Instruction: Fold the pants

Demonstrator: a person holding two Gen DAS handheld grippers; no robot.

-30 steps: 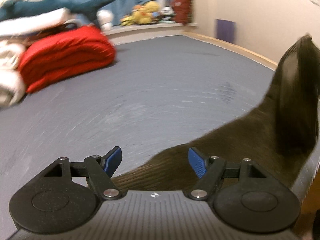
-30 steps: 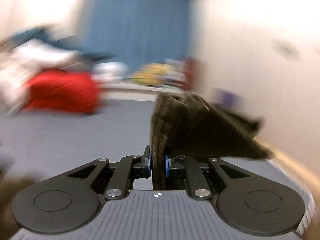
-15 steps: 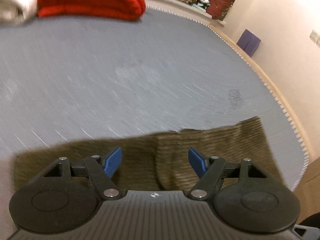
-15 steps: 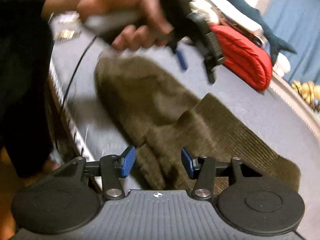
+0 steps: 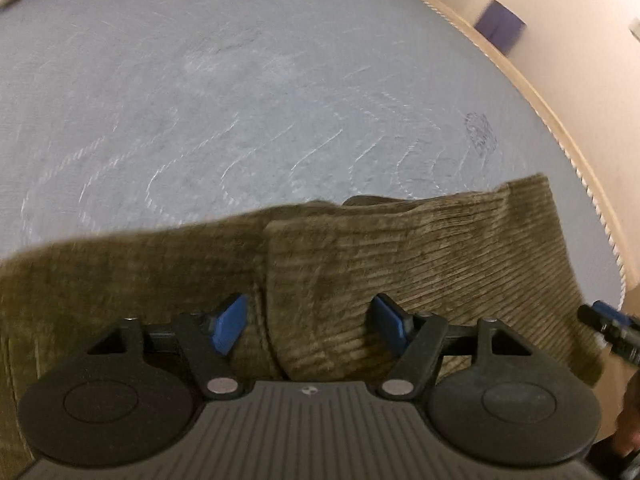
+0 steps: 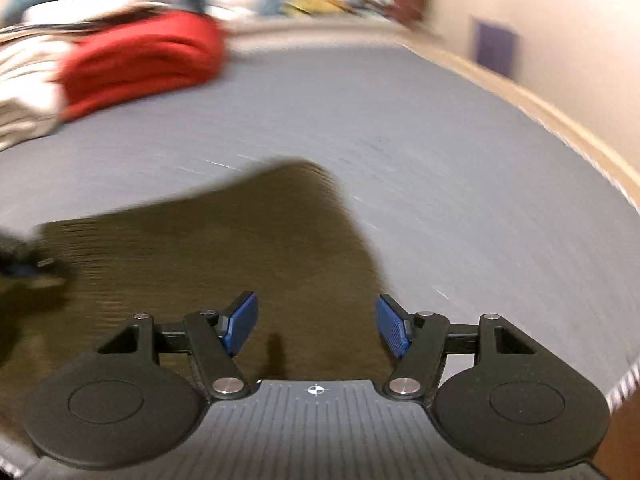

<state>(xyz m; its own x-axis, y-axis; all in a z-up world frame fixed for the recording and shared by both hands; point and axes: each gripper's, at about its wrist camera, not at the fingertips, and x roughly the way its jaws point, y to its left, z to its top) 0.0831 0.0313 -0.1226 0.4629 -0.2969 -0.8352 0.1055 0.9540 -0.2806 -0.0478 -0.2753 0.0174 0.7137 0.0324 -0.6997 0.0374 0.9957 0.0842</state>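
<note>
I have the olive corduroy pants [image 5: 420,264] lying flat on the grey bed cover [image 5: 280,100], close to its near edge, with a folded-over layer whose vertical edge runs up between my left fingers. Their long axis runs side to side across both views, parallel to that near edge.

My left gripper [image 5: 308,328] sits directly over the pants, tilted down at them; its jaws are closing, with corduroy lying below the gap but neither blue pad pressing on it. My right gripper [image 6: 316,328] hangs over the right end of the pants, where the cloth stops and bare cover begins under its right finger; its jaws are opening and hold nothing.

I judge 1 fold is laid and the next must carry 1 end across along that long axis. The right gripper is nearer the free end, so I would lead with it. Both views are blurred.
</note>
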